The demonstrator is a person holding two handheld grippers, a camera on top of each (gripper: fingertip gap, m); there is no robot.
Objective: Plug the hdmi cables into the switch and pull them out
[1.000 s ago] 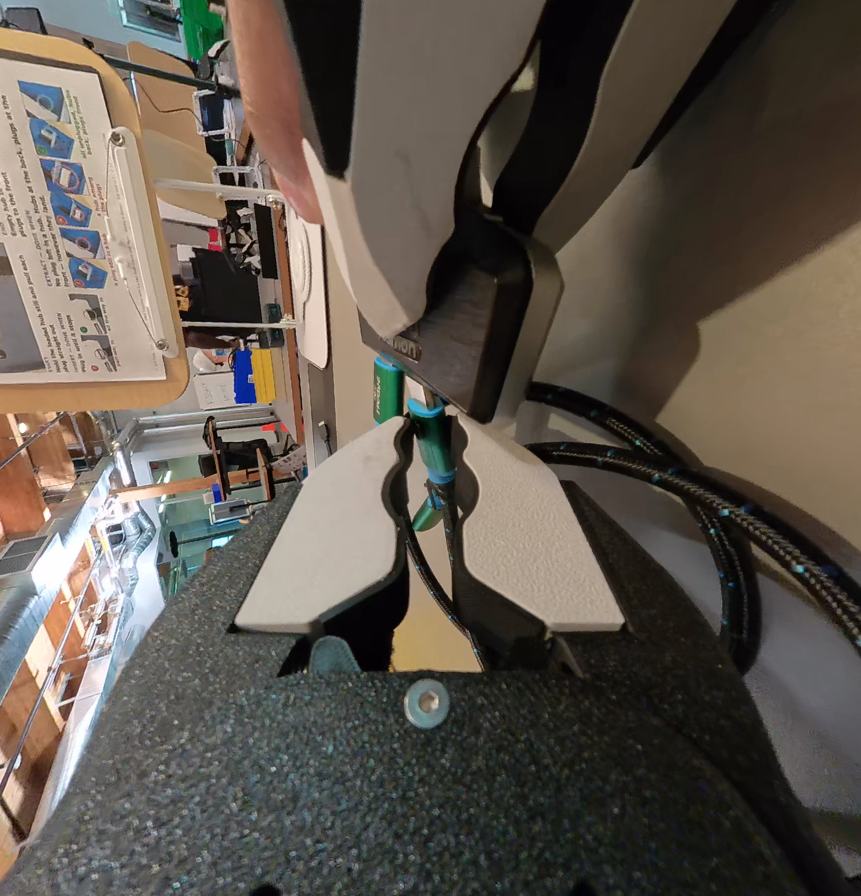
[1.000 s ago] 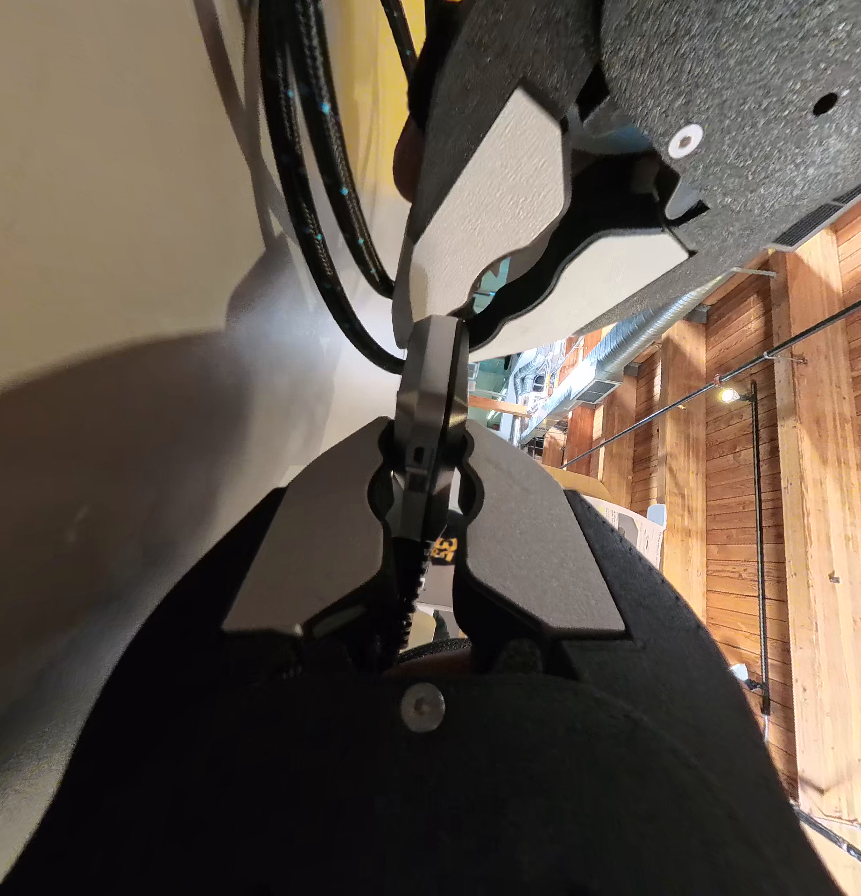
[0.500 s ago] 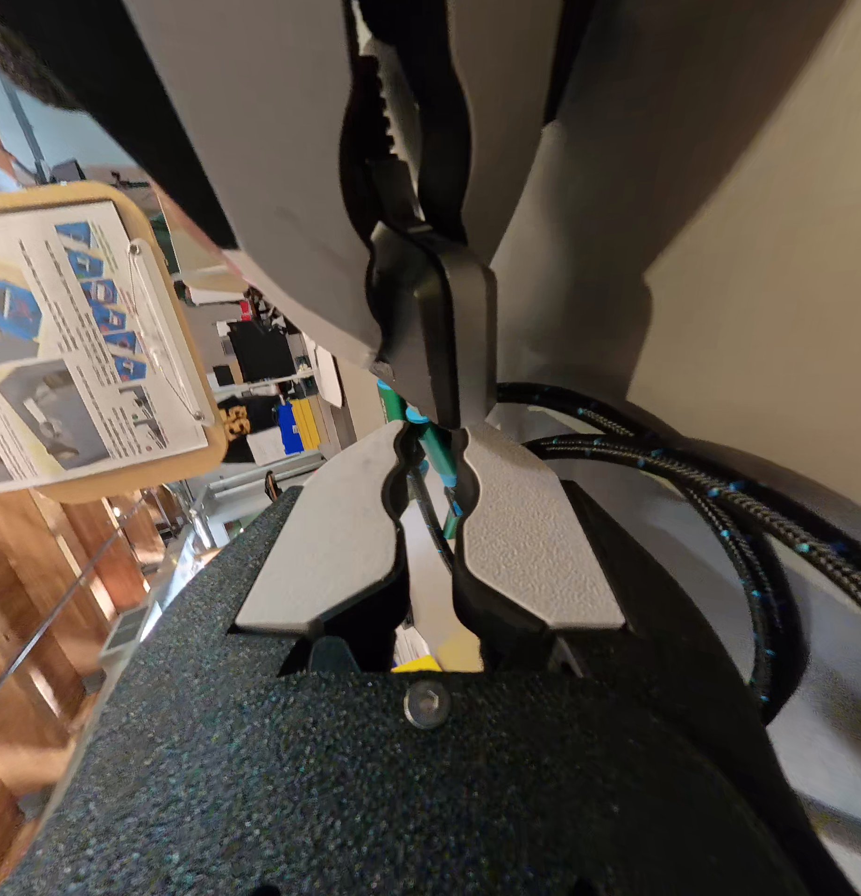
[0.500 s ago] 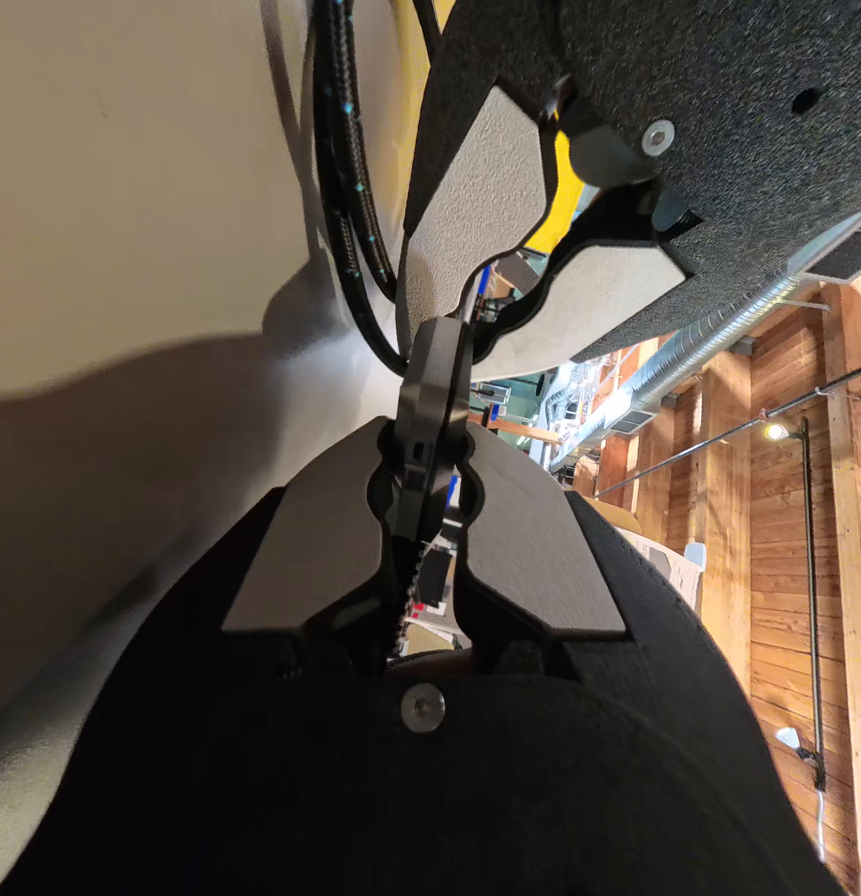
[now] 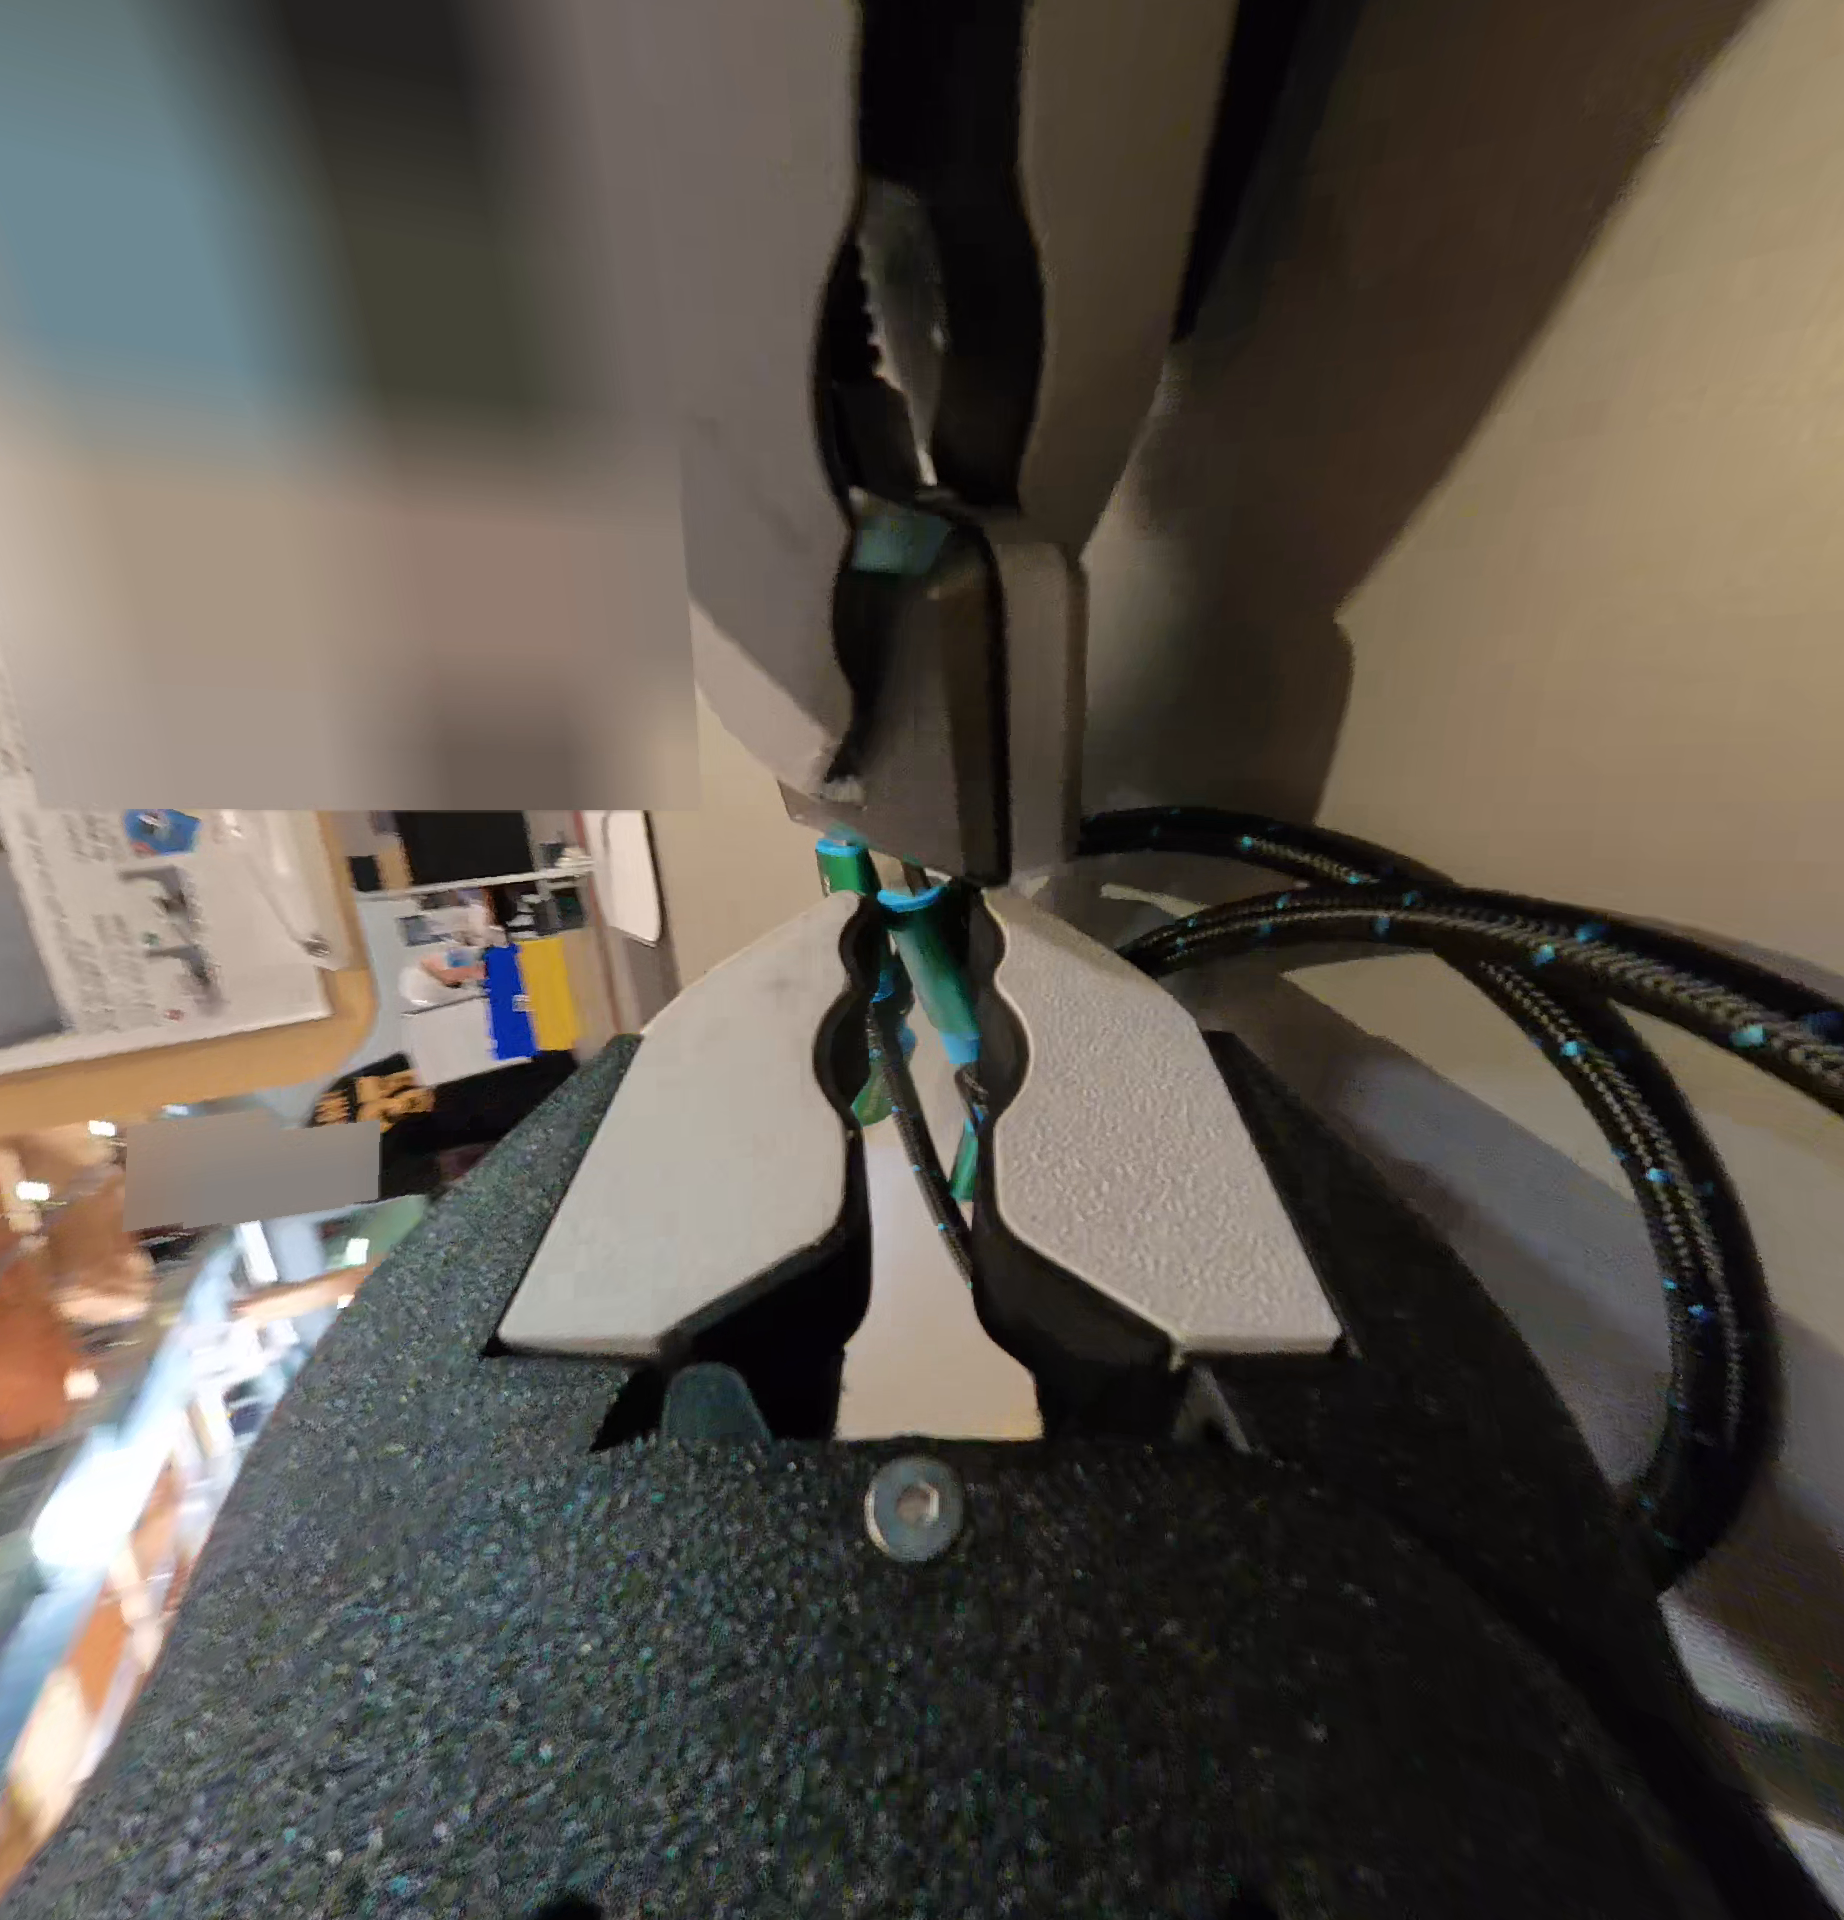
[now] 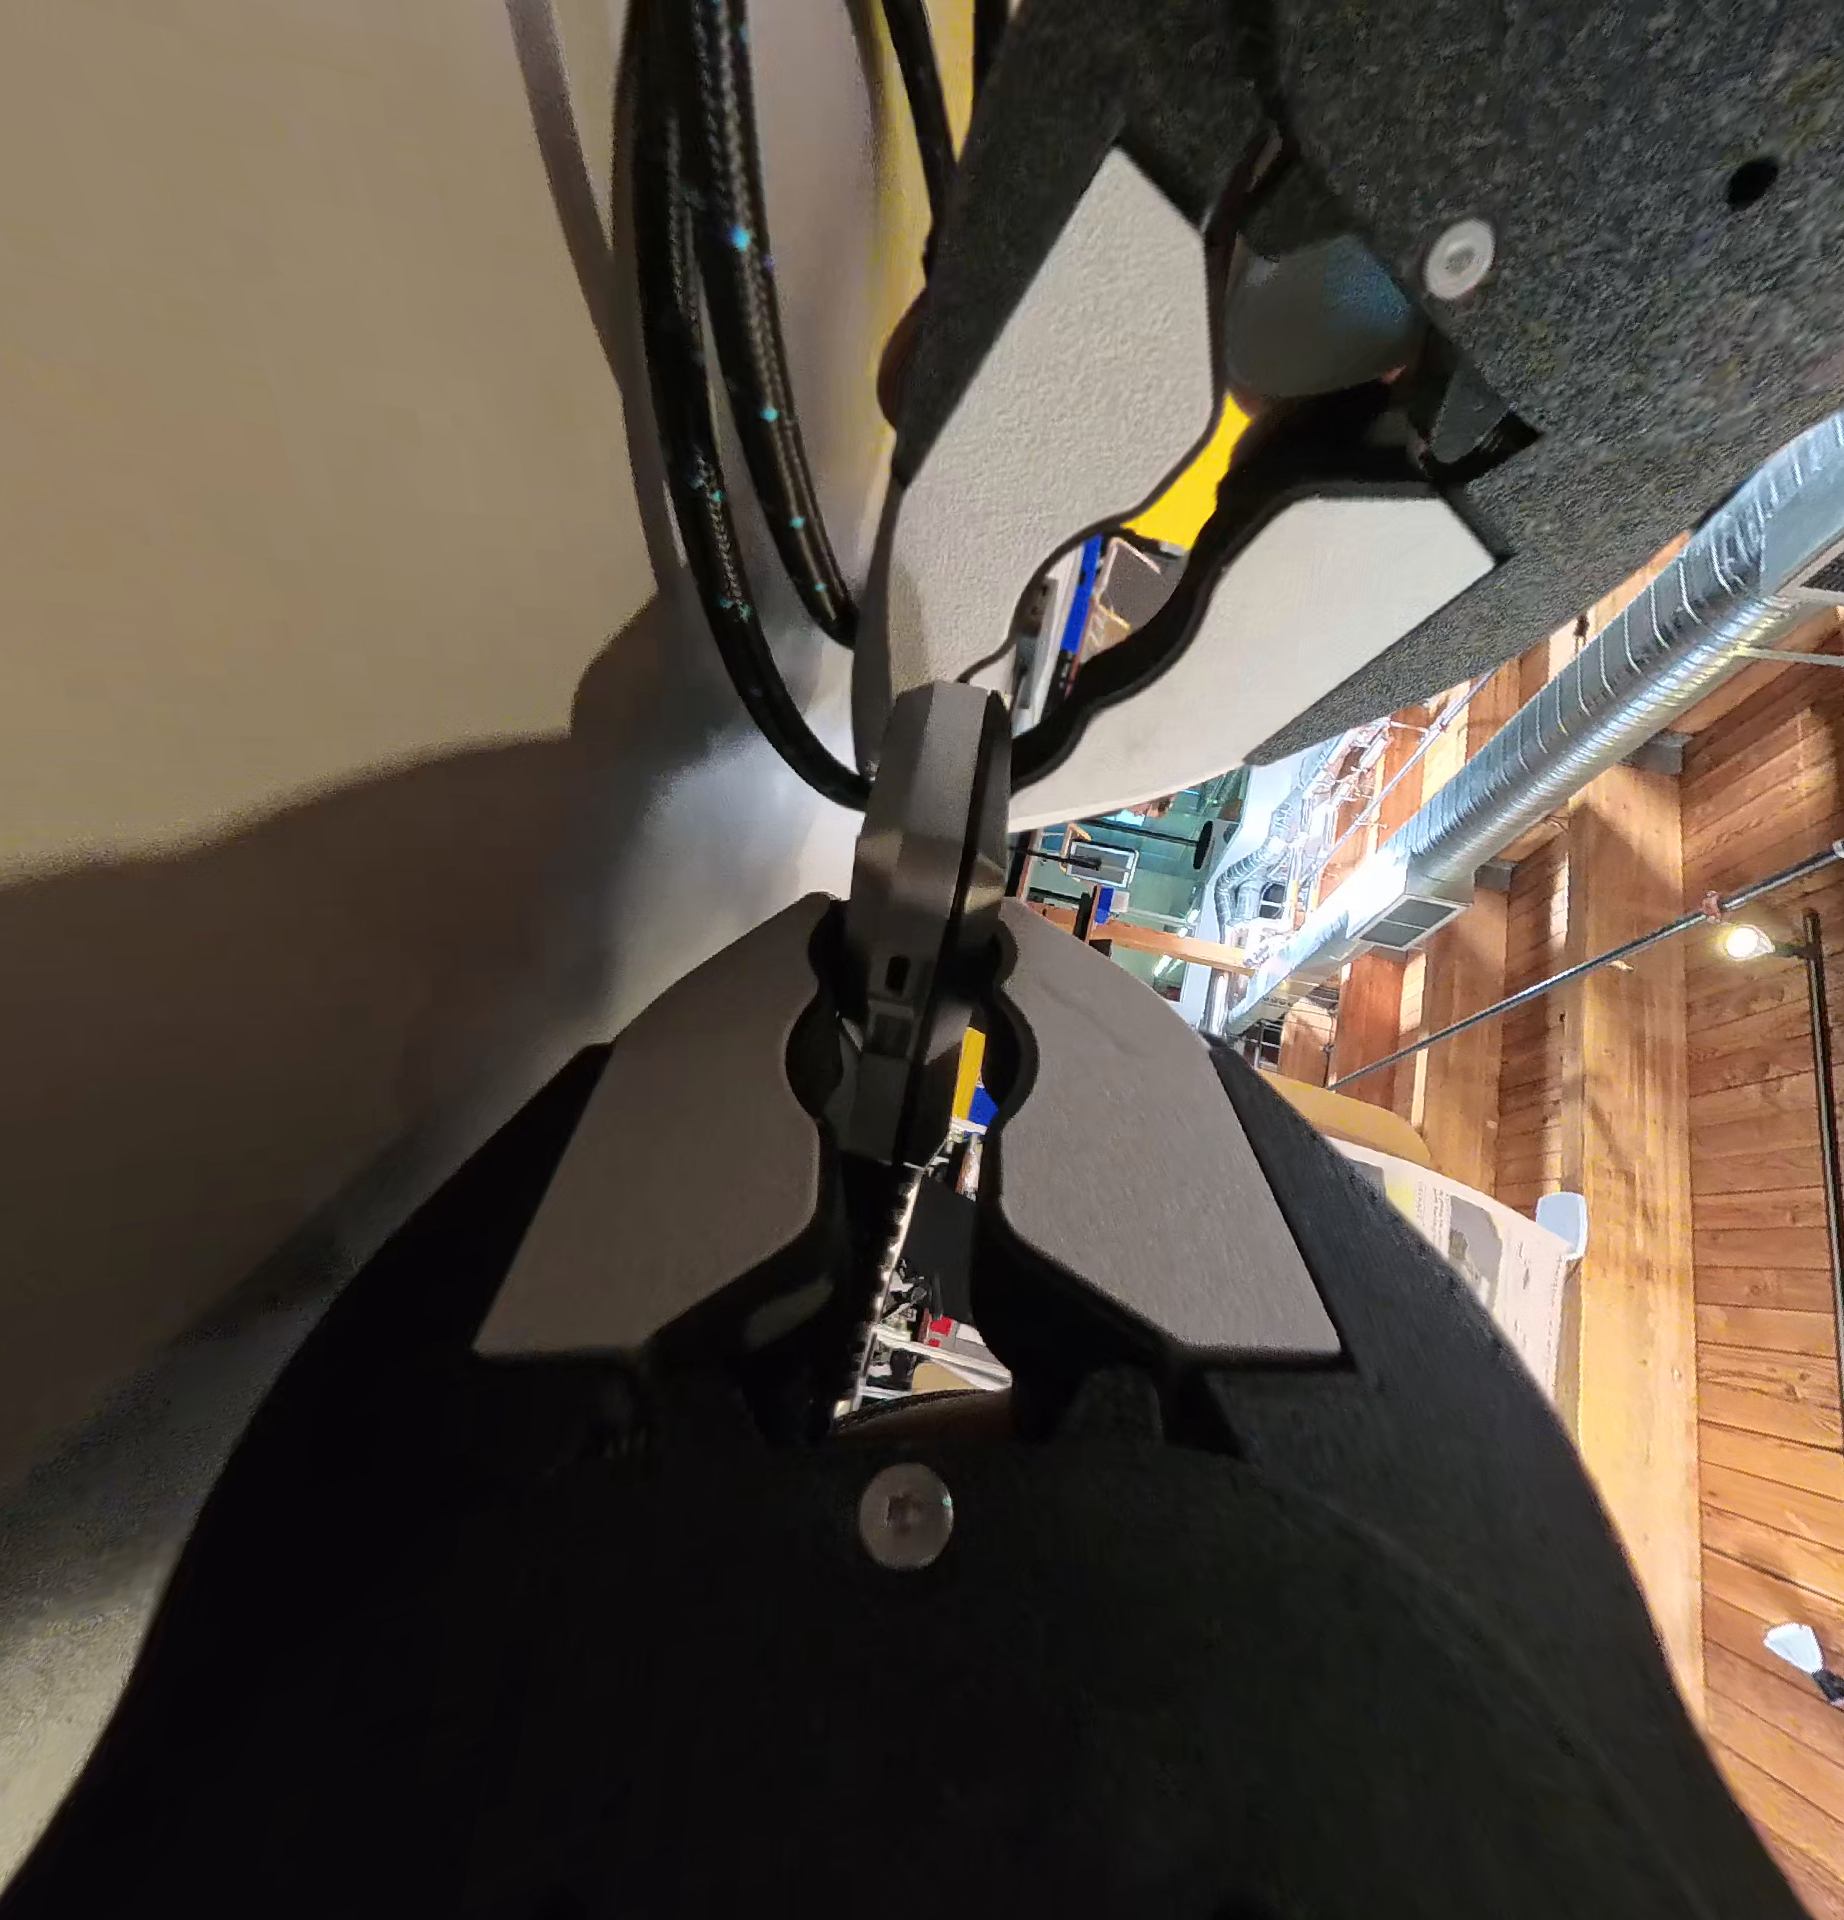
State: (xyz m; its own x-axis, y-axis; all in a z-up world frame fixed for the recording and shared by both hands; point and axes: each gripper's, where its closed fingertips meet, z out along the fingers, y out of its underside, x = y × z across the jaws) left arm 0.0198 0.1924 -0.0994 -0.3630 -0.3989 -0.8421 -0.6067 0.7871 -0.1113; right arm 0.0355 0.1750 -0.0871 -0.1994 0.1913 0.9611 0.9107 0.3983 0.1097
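My left gripper (image 5: pixel 920 920) is shut on a green cable plug (image 5: pixel 928 982) with blue end rings. The plug lies tilted between the pads, and its metal tip meets the edge of a dark grey flat hub (image 5: pixel 965 717). A second green plug (image 5: pixel 843 864) sits at that hub edge just to the left. My right gripper (image 6: pixel 918 925) is shut on the same hub (image 6: pixel 928 800), held edge-on, and it shows at the top of the left wrist view. The left gripper (image 6: pixel 1084 644) faces it closely from above. A black braided cable (image 5: pixel 1520 935) with blue flecks loops away from the plugs.
The pale table surface (image 5: pixel 1676 364) lies behind both grippers, with cable loops (image 6: pixel 731 436) on it. A wooden clipboard with a printed sheet (image 5: pixel 170 935) stands at the left. A wood-panelled wall (image 6: pixel 1728 1299) and a metal duct (image 6: pixel 1624 623) fill the background. Only a small space, under 4 cm, lies between the two pairs of fingers.
Both grippers have turned and drawn closer together. The hub now sits right at my left fingertips. The green plug has tilted a little between the left pads. The right grasp on the hub is unchanged.
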